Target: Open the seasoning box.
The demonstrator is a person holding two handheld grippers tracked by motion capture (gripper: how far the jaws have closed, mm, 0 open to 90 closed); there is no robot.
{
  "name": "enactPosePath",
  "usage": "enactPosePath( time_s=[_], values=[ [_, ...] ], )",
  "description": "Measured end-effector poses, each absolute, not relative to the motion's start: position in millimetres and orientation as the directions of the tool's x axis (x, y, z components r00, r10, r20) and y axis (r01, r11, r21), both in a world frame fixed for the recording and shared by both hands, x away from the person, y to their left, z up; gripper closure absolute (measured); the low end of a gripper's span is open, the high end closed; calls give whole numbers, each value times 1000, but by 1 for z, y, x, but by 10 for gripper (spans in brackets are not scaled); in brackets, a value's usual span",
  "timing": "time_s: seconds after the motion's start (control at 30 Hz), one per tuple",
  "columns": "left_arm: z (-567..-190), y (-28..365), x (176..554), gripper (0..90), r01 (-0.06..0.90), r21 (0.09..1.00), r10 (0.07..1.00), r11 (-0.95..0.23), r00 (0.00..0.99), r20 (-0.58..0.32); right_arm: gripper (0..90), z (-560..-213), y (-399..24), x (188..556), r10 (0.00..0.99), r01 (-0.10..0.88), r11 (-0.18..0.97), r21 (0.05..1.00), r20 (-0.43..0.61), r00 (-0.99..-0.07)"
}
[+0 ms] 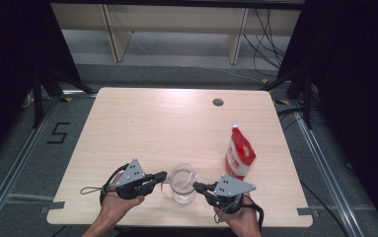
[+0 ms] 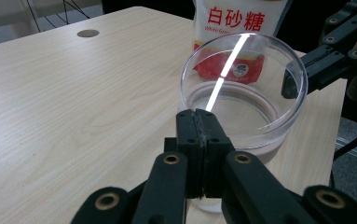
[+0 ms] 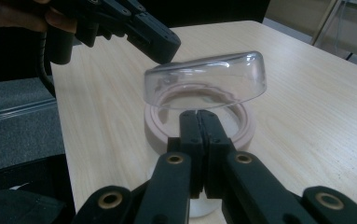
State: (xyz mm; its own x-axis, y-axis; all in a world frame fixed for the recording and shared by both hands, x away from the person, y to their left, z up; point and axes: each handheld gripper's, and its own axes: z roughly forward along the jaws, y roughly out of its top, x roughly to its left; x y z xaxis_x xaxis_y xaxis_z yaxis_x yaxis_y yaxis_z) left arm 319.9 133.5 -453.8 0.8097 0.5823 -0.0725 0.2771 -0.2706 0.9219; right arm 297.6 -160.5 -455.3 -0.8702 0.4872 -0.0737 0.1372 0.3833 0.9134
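A clear round cup (image 1: 183,183) stands upright near the table's front edge, between my two grippers. My left gripper (image 1: 164,175) is shut, with its tips against the cup's left rim (image 2: 243,93); I cannot tell whether the thin wall is pinched. My right gripper (image 1: 196,186) is also shut, with its tips at the cup's right side (image 3: 204,84). In the left gripper view the right gripper (image 2: 289,88) shows through the cup's far wall. In the right gripper view the left gripper (image 3: 167,46) sits at the far rim. A red and white sugar bag (image 1: 239,155) stands to the right of the cup.
The wooden table (image 1: 152,123) has a round cable hole (image 1: 218,102) near its far edge. Beyond the table are shelf legs (image 1: 117,39) and loose cables (image 1: 270,34). Dark curtains close off both sides.
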Motion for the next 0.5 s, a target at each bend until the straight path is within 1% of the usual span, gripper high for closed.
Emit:
enactPosePath(
  time_s=[0.17, 0.2, 0.27, 0.37, 0.5],
  values=[
    [-454, 138, 320, 734, 274, 919, 581, -284, 811, -62, 900, -454, -160, 298, 489, 128, 390, 912, -87, -868],
    [-455, 138, 319, 700, 285, 919, 580, -273, 811, -79, 900, -455, -159, 297, 486, 137, 389, 911, -76, -871],
    [-456, 140, 317, 614, 285, 915, 573, -284, 816, -77, 900, -455, -158, 297, 484, 130, 391, 911, -84, -871],
    [-459, 143, 316, 528, 267, 911, 565, -315, 824, -46, 899, -454, -156, 297, 481, 124, 384, 915, -83, -873],
    [-467, 145, 313, 399, 307, 900, 579, -310, 812, -78, 897, -453, -154, 296, 476, 108, 385, 917, -97, -874]
  ],
)
